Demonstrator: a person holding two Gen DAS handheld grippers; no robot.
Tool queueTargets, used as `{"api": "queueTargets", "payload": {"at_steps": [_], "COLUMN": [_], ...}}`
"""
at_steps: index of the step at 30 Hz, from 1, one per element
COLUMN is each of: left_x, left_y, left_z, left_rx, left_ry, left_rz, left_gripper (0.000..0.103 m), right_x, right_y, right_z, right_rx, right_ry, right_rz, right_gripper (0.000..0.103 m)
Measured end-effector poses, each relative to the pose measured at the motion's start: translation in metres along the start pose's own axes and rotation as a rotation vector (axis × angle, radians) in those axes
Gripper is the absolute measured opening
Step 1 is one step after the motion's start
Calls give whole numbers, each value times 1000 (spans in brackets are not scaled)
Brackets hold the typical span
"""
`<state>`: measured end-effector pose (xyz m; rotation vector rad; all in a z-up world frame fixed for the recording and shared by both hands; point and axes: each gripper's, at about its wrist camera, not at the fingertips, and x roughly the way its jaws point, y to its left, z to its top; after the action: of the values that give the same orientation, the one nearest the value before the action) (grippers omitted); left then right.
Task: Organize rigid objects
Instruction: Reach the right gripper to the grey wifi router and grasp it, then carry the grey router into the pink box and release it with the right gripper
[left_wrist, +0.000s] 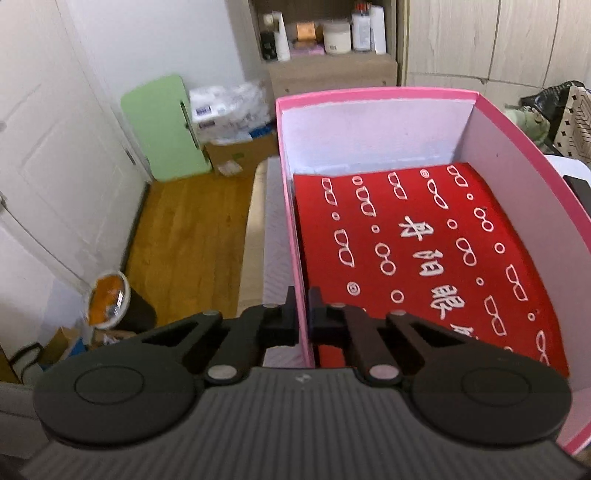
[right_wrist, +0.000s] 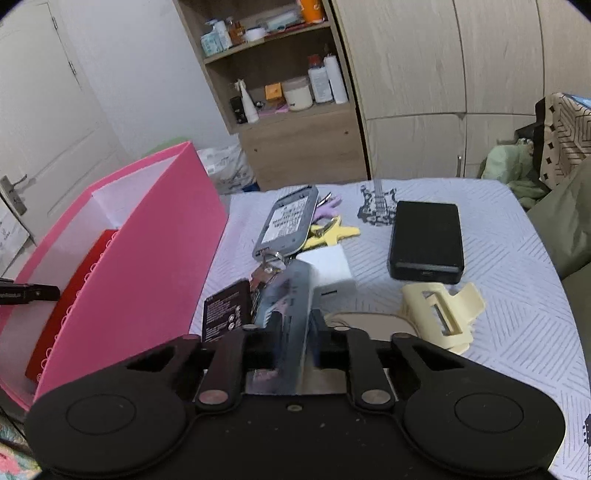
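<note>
- My left gripper: jaws clamped on the pink box wall; box may tip
- Right gripper: jaws pinch a metal plate; thin edge could slip

Black tool w/ silver rivets

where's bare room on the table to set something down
Free: the patterned white tablecloth right of the black rectangular box and cream plastic hair claw. Crowded: between the pink cardboard box and the black one, around the grey phone shell.
</note>
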<state>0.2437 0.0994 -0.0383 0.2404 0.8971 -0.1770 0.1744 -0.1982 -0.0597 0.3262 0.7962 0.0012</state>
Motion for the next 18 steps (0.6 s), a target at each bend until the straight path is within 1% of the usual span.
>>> {"api": "queueTargets", "payload": {"at_steps": [3,4,7,10,13,15,16,18], "left_x": [-6,-6,-7,-7,-8,-9,-10,-12], "left_y": [2,2,-3,-7,-9,-8,-9,-13], "left_z": [-2,-3,-3,-3,-3,-5,-6,-8], "left_rx": [-26,-30,-5,19,20,17,18,27], "left_ry": [-41,-49,-55,-50,-55,-61,-65,-73], "left_rz": [1,4,18,34,35,35,33,31], "left_gripper": [4,4,4,4,4,4,4,4], "right_x": [-8,-11,-26,-45,-65,-74,-77,-77], "right_y": [-1,0,2,11,23,37,47,66], "right_z": [0,1,4,11,29,42,51,62], "right_rx": [32,9,18,-6,-26,-62,-86,-117], "right_ry": [-19,-63,-100,-148,-194,-212,-215,-193], "right_rz": [15,11,23,33,102,144,174,226], "right_gripper": [16,16,16,16,16,16,16,16]}}
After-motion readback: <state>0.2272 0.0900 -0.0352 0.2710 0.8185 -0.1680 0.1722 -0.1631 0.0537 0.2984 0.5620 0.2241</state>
